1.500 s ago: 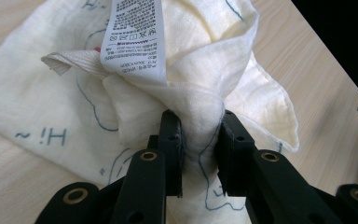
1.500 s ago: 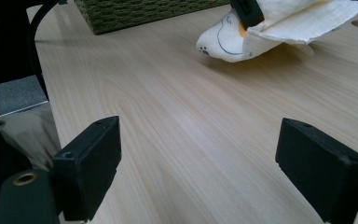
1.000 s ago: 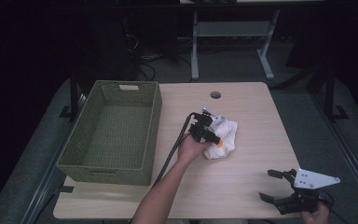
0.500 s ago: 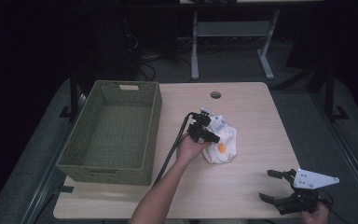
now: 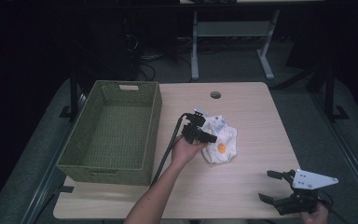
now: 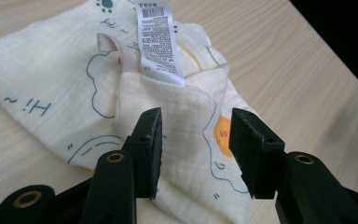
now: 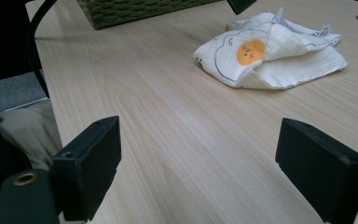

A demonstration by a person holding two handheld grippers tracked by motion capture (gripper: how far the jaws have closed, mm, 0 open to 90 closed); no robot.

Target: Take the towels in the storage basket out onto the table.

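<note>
A folded cream cloth printed with blue outlines and an orange face is lying near the middle of the surface, at about 3 o'clock from the green woven basket and well apart from it. In the left gripper view its white care label and a beige loop are sitting at the 12 o'clock edge of the folds.

The left hand-held gripper is hovering over the cloth's 9 o'clock side, with the person's hand behind it. Its jaws have just been opening; in the left gripper view they are standing apart with a raised fold of cloth between them, and the pads are not pressing on it.

The right hand-held gripper is resting at about 5 o'clock from the cloth, near the surface's front corner and well apart from it. Its jaws are spread wide with nothing but bare wood between them, and the cloth is lying far ahead at 1 o'clock in the right gripper view.
</note>
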